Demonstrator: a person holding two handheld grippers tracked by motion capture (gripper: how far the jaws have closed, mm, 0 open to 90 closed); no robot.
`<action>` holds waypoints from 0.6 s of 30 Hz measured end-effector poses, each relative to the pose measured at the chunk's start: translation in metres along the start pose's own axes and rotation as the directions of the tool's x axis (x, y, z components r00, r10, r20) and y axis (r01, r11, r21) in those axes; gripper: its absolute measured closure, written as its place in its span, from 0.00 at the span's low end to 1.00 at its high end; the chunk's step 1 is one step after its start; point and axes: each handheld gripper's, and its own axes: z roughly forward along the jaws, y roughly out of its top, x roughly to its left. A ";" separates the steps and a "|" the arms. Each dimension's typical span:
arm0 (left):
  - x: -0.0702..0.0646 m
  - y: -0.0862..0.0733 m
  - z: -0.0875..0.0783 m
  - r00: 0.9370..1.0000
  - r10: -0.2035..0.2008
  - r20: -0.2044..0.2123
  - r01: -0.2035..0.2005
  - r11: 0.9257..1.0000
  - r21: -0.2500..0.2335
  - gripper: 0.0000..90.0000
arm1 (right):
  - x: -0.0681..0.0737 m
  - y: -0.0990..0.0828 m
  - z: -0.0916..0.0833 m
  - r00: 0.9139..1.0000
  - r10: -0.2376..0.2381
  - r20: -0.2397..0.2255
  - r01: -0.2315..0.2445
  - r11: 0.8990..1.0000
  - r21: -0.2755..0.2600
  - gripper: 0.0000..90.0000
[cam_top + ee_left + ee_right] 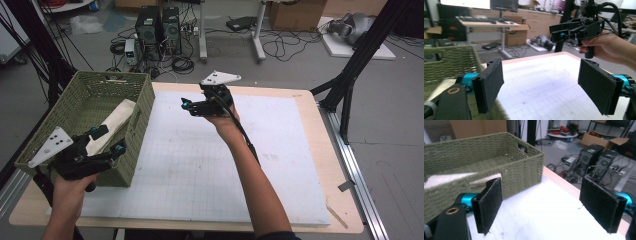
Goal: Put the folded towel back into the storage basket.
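Note:
A green woven basket [85, 107] stands on the table's left side with a folded cream cloth [115, 122] lying inside it. My left gripper [111, 140] hovers at the basket's near right corner, jaws wide open and holding nothing; its own view [544, 87] looks across the white mat [541, 80] with the basket [449, 62] at its left. My right gripper [189, 106] is held up over the mat's far middle, open and empty, pointing left toward the basket. In its own view [544, 206] the basket [486, 165] and the cloth [449, 180] lie ahead.
A white gridded mat [210, 160] covers most of the wooden table [340, 200]. Beyond the table's far edge, computer towers [157, 27] and cables sit on the floor. A black tripod leg [350, 75] stands at the right. The other hand with its gripper [574, 28] hangs ahead.

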 end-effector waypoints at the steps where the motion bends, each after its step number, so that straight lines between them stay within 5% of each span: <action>1: -0.002 0.000 0.003 1.000 -0.002 0.012 0.002 1.000 0.000 0.22 | -0.001 -0.003 -0.005 1.000 -0.008 0.008 0.008 1.000 0.003 0.19; 7: -0.015 -0.004 0.019 0.998 0.011 0.063 -0.013 1.000 0.019 0.22 | -0.008 -0.022 -0.037 0.999 -0.015 0.044 0.014 1.000 0.026 0.19; 12: -0.036 -0.012 0.042 0.991 0.071 0.111 -0.079 0.994 0.077 0.22 | -0.017 -0.044 -0.067 0.997 0.003 0.071 -0.006 0.999 0.036 0.19; 18: -0.047 -0.016 0.055 0.985 0.092 0.149 -0.107 0.990 0.093 0.22 | -0.026 -0.066 -0.098 0.993 0.039 0.111 -0.042 0.999 0.027 0.18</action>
